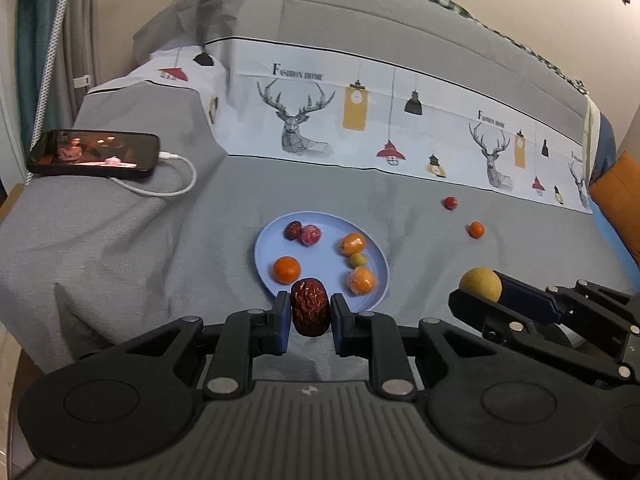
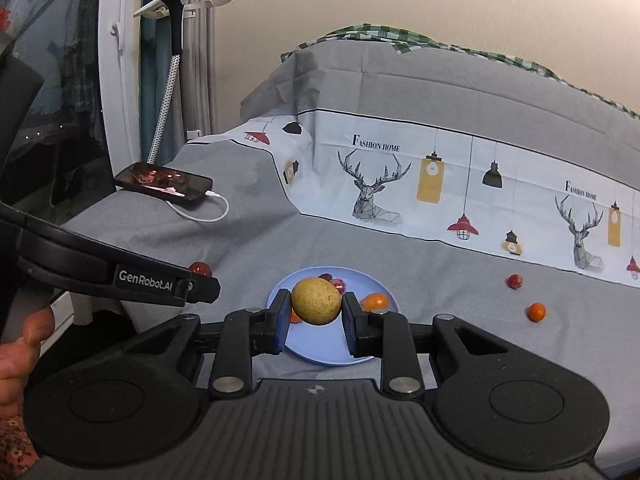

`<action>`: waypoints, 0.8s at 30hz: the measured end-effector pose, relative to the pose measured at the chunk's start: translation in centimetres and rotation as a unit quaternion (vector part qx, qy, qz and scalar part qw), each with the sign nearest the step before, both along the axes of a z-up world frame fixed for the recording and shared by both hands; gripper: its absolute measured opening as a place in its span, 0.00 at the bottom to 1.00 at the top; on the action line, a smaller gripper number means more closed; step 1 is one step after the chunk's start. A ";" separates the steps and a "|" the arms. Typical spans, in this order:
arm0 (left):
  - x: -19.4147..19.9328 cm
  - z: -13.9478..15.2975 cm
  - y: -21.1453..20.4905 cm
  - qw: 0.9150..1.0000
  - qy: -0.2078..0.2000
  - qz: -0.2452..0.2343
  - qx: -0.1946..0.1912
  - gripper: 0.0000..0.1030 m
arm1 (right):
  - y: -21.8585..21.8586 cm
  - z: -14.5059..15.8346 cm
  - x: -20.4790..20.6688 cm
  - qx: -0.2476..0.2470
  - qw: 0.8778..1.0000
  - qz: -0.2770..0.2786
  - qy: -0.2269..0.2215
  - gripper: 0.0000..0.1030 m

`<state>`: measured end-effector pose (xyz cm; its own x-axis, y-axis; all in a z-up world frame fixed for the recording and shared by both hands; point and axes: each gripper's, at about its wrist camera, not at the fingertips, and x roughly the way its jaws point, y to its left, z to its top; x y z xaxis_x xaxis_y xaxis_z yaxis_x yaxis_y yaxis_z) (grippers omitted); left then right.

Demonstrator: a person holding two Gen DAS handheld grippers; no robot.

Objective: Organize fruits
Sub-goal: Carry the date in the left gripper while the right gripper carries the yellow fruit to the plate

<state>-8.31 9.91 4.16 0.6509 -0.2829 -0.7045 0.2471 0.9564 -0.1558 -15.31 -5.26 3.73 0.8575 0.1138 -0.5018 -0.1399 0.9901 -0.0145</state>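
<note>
A wrinkled red date is held upright between the fingers of the left gripper, its long axis running up and down between the pads. A round yellowish fruit is clamped in the right gripper. Both loads are poised at the near rim of the blue plate, which lies on the grey bed sheet and already carries several small oranges and reddish fruits. The plate lies just beyond and below both pairs of fingers, so a short forward reach is judged enough for release. The left gripper appears nearer the rim. Two loose fruits, a red one and an orange one, remain on the sheet far right of the plate, nearer the right gripper.
</note>
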 end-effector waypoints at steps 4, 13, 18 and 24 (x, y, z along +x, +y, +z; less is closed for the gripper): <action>0.5 -0.1 0.9 1.000 0.001 0.006 0.006 0.22 | 0.2 -0.2 0.3 -0.001 1.000 0.006 0.002 0.28; 1.6 -0.5 1.1 1.000 0.002 0.025 0.016 0.22 | -0.7 -0.5 1.0 0.010 1.000 -0.005 0.013 0.28; 1.6 -0.7 0.6 1.000 0.003 0.022 0.022 0.22 | -0.7 -0.8 0.9 0.012 1.000 -0.002 0.012 0.28; 1.6 -0.8 0.0 0.999 -0.005 0.020 0.035 0.22 | -1.2 -1.4 1.9 0.019 1.000 -0.009 0.020 0.28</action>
<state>-6.70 9.93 3.36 0.6673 -0.2073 -0.7153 0.2102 0.9739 -0.0862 -13.44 -6.44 2.29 0.8388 0.1171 -0.5318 -0.1210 0.9923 0.0277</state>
